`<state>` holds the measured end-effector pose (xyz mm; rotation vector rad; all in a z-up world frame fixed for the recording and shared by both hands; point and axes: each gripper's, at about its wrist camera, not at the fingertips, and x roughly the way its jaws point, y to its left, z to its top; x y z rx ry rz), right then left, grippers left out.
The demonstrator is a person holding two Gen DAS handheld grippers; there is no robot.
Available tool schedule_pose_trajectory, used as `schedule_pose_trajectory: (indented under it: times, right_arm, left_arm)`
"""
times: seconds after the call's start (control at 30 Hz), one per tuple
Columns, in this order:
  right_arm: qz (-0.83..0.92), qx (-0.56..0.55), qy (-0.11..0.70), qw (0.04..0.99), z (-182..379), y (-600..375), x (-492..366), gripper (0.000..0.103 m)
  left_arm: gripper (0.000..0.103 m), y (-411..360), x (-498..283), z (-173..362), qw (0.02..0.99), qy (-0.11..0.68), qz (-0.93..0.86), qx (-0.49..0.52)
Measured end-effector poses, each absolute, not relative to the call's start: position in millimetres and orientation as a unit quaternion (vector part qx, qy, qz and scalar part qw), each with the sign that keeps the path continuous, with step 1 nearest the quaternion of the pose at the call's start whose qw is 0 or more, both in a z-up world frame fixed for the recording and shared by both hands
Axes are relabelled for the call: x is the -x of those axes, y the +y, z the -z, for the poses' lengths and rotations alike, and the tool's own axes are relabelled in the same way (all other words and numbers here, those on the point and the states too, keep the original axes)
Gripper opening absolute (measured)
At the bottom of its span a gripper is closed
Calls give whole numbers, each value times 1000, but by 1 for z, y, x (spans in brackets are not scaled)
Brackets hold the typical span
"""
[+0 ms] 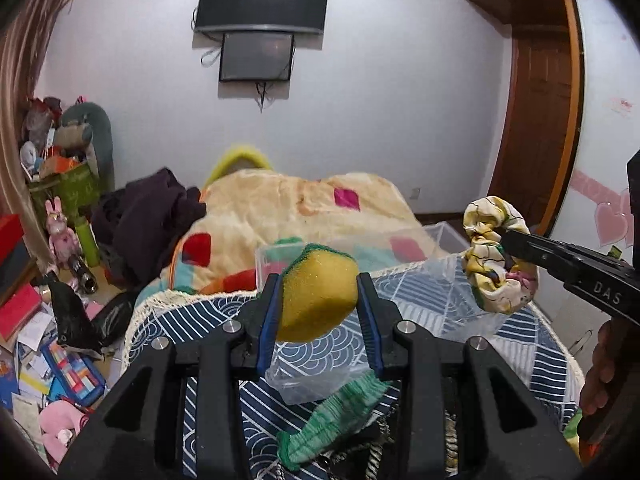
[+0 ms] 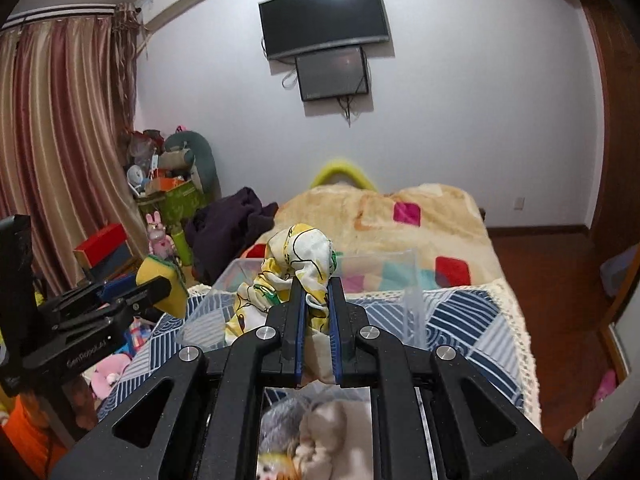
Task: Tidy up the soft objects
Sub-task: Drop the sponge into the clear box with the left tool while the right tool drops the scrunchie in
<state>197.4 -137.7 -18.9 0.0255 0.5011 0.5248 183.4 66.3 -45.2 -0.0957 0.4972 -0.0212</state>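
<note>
My left gripper (image 1: 318,294) is shut on a yellow sponge with a green scouring top (image 1: 318,292) and holds it above the bed. It also shows in the right wrist view (image 2: 162,282). My right gripper (image 2: 317,292) is shut on a white and yellow patterned scrunchie (image 2: 298,270), held above a clear plastic box (image 2: 412,304); the scrunchie also shows in the left wrist view (image 1: 498,256). A green elastic cloth piece (image 1: 340,420) lies on the blue patterned quilt (image 1: 520,356), beside a small clear container (image 1: 316,380).
A cream blanket with coloured patches (image 1: 288,204) covers the far bed, with dark clothes (image 1: 148,216) at its left. Clutter, toys and books fill the floor at left (image 1: 48,352). A wooden door (image 1: 540,120) stands at right. Soft toys lie below my right gripper (image 2: 316,432).
</note>
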Motion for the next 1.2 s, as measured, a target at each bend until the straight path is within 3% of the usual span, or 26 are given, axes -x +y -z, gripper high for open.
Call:
schedule_pose_trajectory:
  times: [0.57,0.7,0.8,0.87,0.93,1.2]
  right_arm:
    - [-236,20,340,910,60,-119,-240,10]
    - [-237,30,342,909,59,-121,-237,14]
    - [-234,34,338,911,56,-124,-234,28]
    - [-232,33,330,914,53,-127,-230,45]
    - [-231,32,318,919,46,-131,-224,50]
    - [-234,10,267,935,18,-154,-198,75]
  left_arm:
    - [37,57,-226,85,947,320,20,30]
    - [44,53,-225,83,946,322,23,29]
    - [54,53,-221,77,947,318,25,32]
    - [57,53,-218,72,949,312,26,32]
    - [59,54,-212,64,952,305,28,32]
    - [85,62,-178,38,964,263,18,27]
